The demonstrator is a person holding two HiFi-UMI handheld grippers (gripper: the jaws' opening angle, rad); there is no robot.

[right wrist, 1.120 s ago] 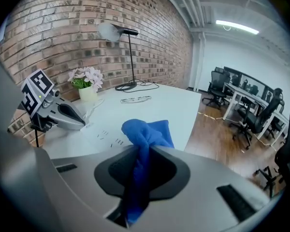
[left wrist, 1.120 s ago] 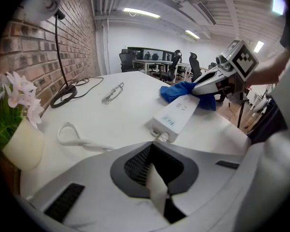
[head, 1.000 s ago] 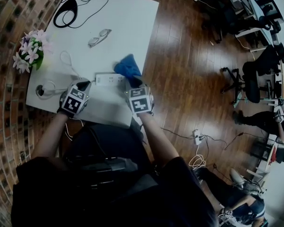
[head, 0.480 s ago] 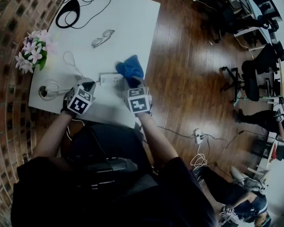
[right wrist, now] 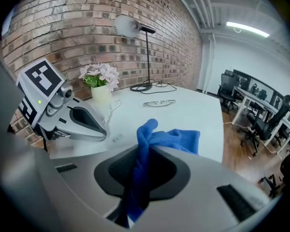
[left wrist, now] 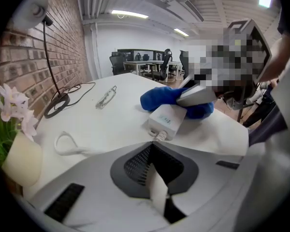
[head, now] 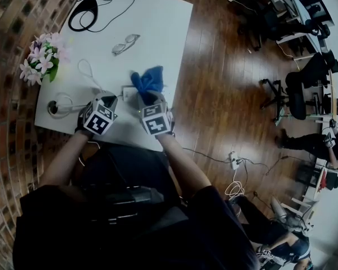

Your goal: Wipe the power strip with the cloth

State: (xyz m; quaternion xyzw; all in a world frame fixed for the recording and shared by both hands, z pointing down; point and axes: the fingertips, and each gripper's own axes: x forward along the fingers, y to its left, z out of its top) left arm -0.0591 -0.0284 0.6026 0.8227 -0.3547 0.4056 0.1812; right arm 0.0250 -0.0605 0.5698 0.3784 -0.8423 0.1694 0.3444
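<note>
Wipe looks under way. Left tongs [left wrist: 154,151] clamped narrow on cord [left wrist: 160,136], steadying power strip [left wrist: 168,120] mid-bench [left wrist: 101,124]. Right tongs [right wrist: 145,151] grip cloth [right wrist: 171,139], bunched over strip's 3 o'clock end. The bare 9 o'clock end probably remains.

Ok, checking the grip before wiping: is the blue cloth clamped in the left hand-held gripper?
No, the right hand-held gripper pinches the blue cloth; the left hand-held gripper holds a white cable.

We wear dark clothing, and our left gripper [head: 114,98] and right gripper [head: 142,101] are pale grey shells, each with a dark mesh-lined hollow behind its jaws and a white cube of black square markers at its rear.
</note>
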